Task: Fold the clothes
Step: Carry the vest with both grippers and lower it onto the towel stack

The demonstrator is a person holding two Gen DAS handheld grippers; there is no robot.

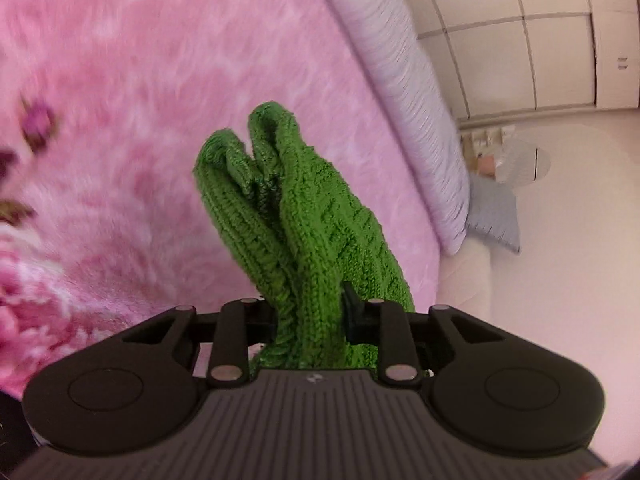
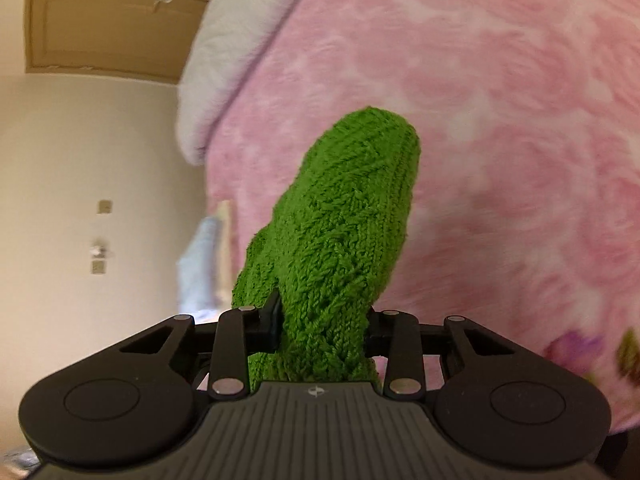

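A green cable-knit garment (image 1: 308,216) bunches up out of my left gripper (image 1: 310,320), whose jaws are shut on it; its folded end splits into two lobes above the pink fleece blanket (image 1: 140,80). In the right wrist view the same green knit (image 2: 344,232) rises as one thick roll from my right gripper (image 2: 322,330), also shut on it. The fingertips of both grippers are mostly buried in the knit. Both held ends hang above the pink blanket (image 2: 500,120).
A pale lilac pillow (image 1: 404,80) lies along the bed's edge, with a grey-blue cushion (image 1: 494,212) and white cabinets (image 1: 520,40) beyond. The right wrist view shows the pillow (image 2: 224,48), a wooden door (image 2: 108,28), a cream wall and a flower print (image 2: 600,348).
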